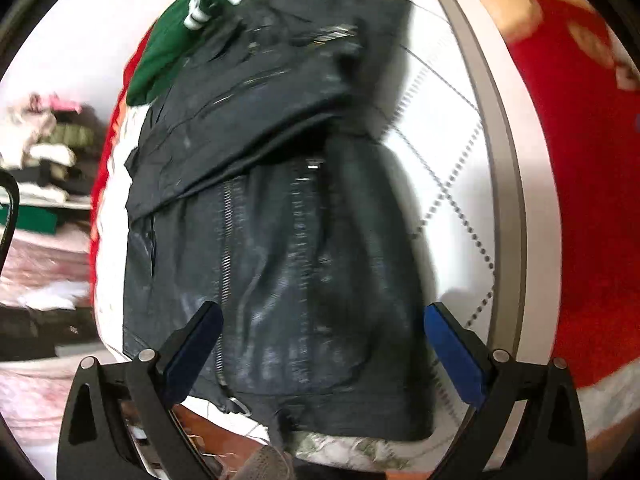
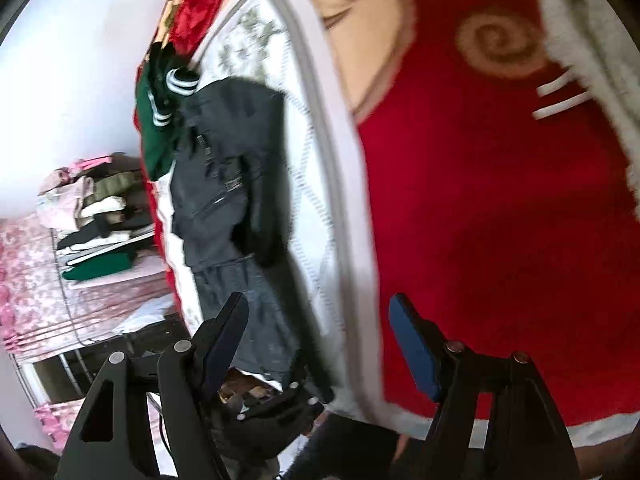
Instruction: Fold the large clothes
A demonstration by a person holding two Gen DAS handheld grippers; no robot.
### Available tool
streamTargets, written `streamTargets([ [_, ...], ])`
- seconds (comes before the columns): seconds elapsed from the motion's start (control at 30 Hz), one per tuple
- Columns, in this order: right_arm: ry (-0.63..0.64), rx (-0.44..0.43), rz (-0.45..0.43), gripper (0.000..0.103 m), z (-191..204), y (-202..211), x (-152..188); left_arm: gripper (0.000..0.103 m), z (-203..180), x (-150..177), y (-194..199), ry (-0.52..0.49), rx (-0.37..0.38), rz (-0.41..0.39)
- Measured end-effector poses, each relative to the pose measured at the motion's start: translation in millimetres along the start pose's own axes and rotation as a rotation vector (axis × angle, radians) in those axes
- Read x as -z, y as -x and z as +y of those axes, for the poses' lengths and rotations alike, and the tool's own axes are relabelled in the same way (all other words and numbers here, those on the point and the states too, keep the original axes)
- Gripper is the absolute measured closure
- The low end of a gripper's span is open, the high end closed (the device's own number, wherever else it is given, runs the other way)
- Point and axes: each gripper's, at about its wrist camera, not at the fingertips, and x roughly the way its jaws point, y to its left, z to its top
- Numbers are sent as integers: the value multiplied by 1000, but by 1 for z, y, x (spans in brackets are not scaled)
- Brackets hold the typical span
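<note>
1 dark jacket (image 1: 272, 208) | 1 green garment (image 1: 168, 52) | both grippers' fingers (image 1: 456, 356) spread, empty

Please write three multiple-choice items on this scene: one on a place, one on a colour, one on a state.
1. Where does the dark jacket lie?
A. on the white quilted mattress
B. on the stack of folded clothes
C. hanging on the wall

2. What colour is the striped-cuff garment at the jacket's far end?
A. yellow
B. green
C. purple

3. How does the left gripper stand?
A. shut on the jacket
B. shut on the blanket
C. open

Answers:
1 A, white quilting shows beside the jacket.
2 B, its fabric is deep green with white stripes at the cuff.
3 C, its fingers are spread wide, gripping nothing.
</note>
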Motion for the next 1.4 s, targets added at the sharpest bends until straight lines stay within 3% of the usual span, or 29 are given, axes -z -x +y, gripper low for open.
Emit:
streamTargets([
  [0.13, 22, 79, 11, 28, -7, -4, -13, 0, -17, -5, -24, -13, -93, 34],
  [0.3, 97, 112, 51, 27, 12, -28, -39, 4, 9, -13, -28, 103, -79, 40],
  [0.33, 123, 109, 60, 27, 22, -38, -46, 19, 18, -14, -33, 133, -50, 47],
  [0.37, 137, 107, 64, 27, 28, -45, -49, 47, 25, -14, -36, 154, -20, 53],
  [0.4, 161, 95, 77, 24, 40, -59, -58, 60, 34, -13, -38, 181, 48, 56],
  [0.43, 169, 89, 81, 21, 46, -66, -62, 81, 34, -13, -37, 193, 86, 55],
  [0.47, 178, 79, 85, 19, 54, -77, -68, 90, 37, -12, -34, 192, 119, 43],
  [0.53, 183, 39, 105, 19, 68, -101, -80, 95, 42, -9, -24, 187, 147, 9],
  [0.7, 110, -45, 175, 21, 80, -159, -101, 97, 66, -2, -10, 225, 195, -43],
  [0.73, 88, -51, 157, 46, 82, -163, -102, 97, 75, -1, -9, 238, 209, -47],
  [0.77, 72, -69, 153, 60, 85, -165, -103, 97, 82, 0, -9, 252, 221, -52],
  [0.83, 48, -61, 127, 69, 93, -163, -101, 97, 94, 2, -5, 274, 243, -63],
  [0.97, 88, -36, 66, 75, 136, -141, -84, 97, 132, 7, 8, 343, 322, -92],
  [1.17, 215, 27, 13, 76, 243, -126, -54, 97, 203, 24, 20, 447, 425, -123],
  [1.27, 311, 93, 8, 76, 308, -144, -36, 96, 249, 34, 7, 528, 482, -108],
  [1.4, 439, 215, 41, 76, 391, -209, -14, 96, 301, 49, -32, 611, 540, -62],
])
